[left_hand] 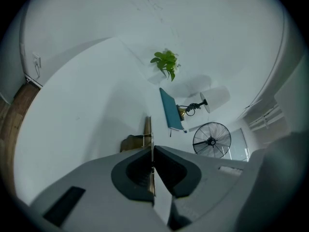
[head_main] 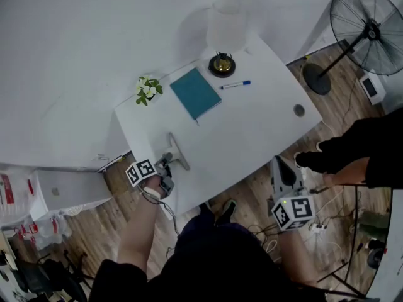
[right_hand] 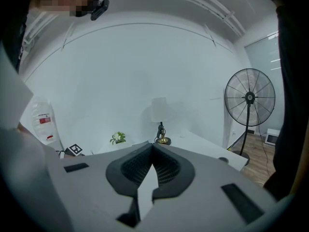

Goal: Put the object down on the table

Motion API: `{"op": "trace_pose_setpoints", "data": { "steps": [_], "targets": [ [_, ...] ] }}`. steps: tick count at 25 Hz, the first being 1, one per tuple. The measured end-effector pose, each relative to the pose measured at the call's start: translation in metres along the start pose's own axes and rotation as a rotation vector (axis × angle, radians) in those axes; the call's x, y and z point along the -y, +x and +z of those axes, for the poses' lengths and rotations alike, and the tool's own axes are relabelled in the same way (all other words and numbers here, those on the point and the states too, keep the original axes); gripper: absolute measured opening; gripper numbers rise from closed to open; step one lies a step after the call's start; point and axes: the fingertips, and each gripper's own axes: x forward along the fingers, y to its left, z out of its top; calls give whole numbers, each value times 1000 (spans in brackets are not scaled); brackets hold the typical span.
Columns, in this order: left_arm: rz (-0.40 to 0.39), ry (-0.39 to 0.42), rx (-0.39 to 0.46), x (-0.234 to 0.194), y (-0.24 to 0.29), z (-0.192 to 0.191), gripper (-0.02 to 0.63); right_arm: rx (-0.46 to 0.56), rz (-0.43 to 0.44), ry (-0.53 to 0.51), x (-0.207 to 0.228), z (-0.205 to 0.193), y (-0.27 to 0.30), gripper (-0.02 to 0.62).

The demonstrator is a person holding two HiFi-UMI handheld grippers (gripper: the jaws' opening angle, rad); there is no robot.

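A thin, flat, pale strip-like object (head_main: pixel 179 152) lies low over the near-left corner of the white table (head_main: pixel 252 137). My left gripper (head_main: pixel 167 162) is at that corner and is shut on the object's near end. In the left gripper view the object (left_hand: pixel 147 129) shows edge-on, running forward from between the closed pads of the left gripper (left_hand: pixel 152 151), with a brownish piece at its left side. I cannot tell whether it rests on the tabletop. My right gripper (head_main: pixel 281 168) hangs off the table's near-right edge over the floor. In its own view the right gripper (right_hand: pixel 152 146) is shut on nothing.
On the far part of the table are a teal book (head_main: pixel 196 93), a blue pen (head_main: pixel 235 85), a small potted plant (head_main: pixel 148 90) and a lamp (head_main: pixel 225 27). A standing fan (head_main: pixel 362 27) is at the right. Another person's dark sleeve (head_main: pixel 365 150) reaches in from the right.
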Motion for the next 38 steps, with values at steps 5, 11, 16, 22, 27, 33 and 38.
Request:
{"op": "trace_pose_setpoints", "data": {
  "steps": [5,11,16,22,27,33,38],
  "targets": [
    [21,28,-8,-2,2,-1,9,10,-4,-1,-1,2,-5,6],
    [94,106,-4,6,-5,-3,160,20,6,-13,-7,6,-16,6],
    [155,134,58,7,-21,4,206,39,1,-19,-4,11,-23,6],
    [261,304,204,26,-70,30,207,71,-2,-26,0,22,-31,6],
    [234,509,329,85,-103,47,206,109,-17,-35,12,34,-41,6],
    [111,787,406,181,-119,43,194,170,-47,-57,24,57,-47,6],
    [-90,986,448,266,-133,21,8,210,-59,-66,25,78,-52,6]
  ]
}}
